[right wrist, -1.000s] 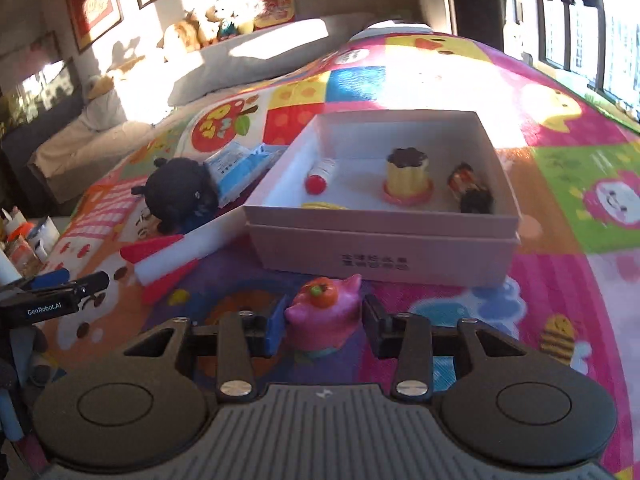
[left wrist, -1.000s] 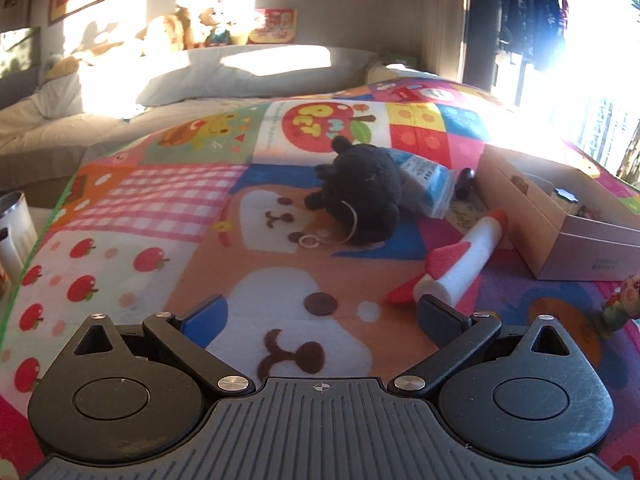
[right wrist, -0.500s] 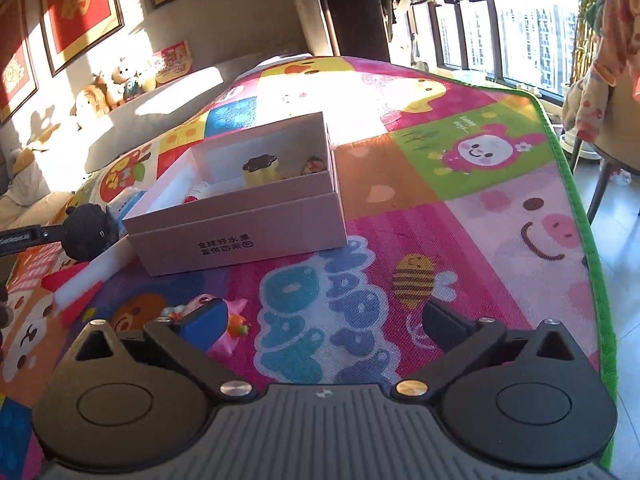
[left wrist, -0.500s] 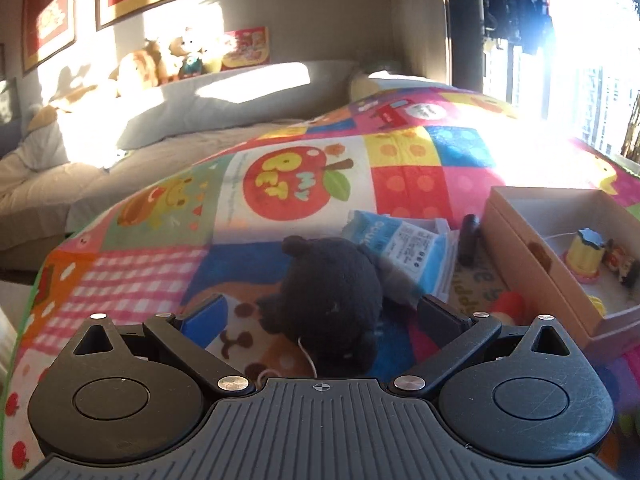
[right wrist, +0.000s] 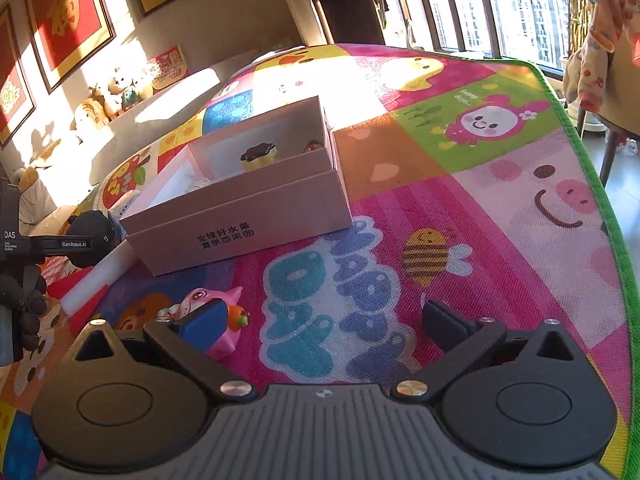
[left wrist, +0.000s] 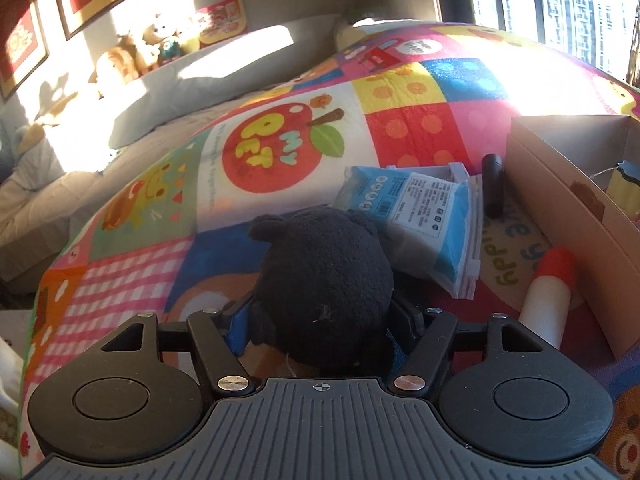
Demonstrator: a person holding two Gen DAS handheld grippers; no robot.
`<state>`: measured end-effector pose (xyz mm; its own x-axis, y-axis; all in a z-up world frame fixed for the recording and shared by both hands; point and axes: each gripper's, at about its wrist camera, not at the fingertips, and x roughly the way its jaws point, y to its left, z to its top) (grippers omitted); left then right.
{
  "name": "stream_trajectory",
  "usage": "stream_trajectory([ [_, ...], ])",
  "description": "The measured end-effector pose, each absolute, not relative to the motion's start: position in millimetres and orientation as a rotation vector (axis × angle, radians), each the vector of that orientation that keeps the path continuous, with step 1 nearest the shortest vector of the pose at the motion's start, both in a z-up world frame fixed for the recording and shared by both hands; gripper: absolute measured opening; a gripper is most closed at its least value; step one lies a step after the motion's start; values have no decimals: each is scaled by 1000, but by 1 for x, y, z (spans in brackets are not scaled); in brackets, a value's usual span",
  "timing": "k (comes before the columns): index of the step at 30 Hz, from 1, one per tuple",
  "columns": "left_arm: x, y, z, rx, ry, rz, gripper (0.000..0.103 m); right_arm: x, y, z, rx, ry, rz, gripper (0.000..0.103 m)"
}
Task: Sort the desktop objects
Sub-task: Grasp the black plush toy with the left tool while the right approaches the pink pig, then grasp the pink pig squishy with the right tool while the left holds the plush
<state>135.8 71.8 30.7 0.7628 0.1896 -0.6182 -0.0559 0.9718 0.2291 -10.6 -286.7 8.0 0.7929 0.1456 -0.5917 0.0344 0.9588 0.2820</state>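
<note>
Left wrist view: the left gripper has just been closing, and its fingers are pressed against the sides of a black plush toy resting on the play mat. "MY PET" is read on the mat's apple panel. A blue-and-white packet carries fine print too small to be read. A dark cylinder is seen beside the cardboard box, whose right part is cut off by the frame edge. A white-and-red foam rocket is partly hidden behind the gripper body.

Right wrist view: the right gripper is spread wide, nothing between its fingers. A pink pig toy lies on the mat, half covered by the left finger. Two lines of Chinese characters are printed on the box front. "GenRobot.AI" and "DAS" are read on the other gripper, at the left edge.
</note>
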Motion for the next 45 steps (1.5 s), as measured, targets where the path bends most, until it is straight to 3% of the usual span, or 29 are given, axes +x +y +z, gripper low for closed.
stream_trajectory([
  [10, 12, 25, 117, 109, 453, -194, 72, -9, -281, 8, 252, 667, 46, 103],
  [20, -37, -26, 35, 170, 638, -374, 76, -5, -271, 8, 178, 698, 28, 103],
  [24, -49, -14, 36, 168, 607, -365, 96, -3, -266, 7, 141, 710, 17, 103],
  [32, -77, -43, 36, 375, 497, -376, 96, -6, -272, 7, 178, 698, 31, 103],
  [33, -80, -47, 35, 406, 480, -374, 94, -6, -272, 7, 175, 699, 31, 103],
  [35, -80, -54, 33, 448, 476, -392, 81, -6, -271, 7, 171, 699, 30, 103],
  [38, -76, -58, 30, 490, 462, -385, 75, -6, -272, 7, 176, 697, 32, 103],
  [40, -69, -54, 32, 484, 457, -362, 60, -6, -272, 7, 176, 697, 31, 103],
  [45, -33, -10, 48, 289, 504, -233, 67, -6, -272, 7, 177, 697, 32, 103],
])
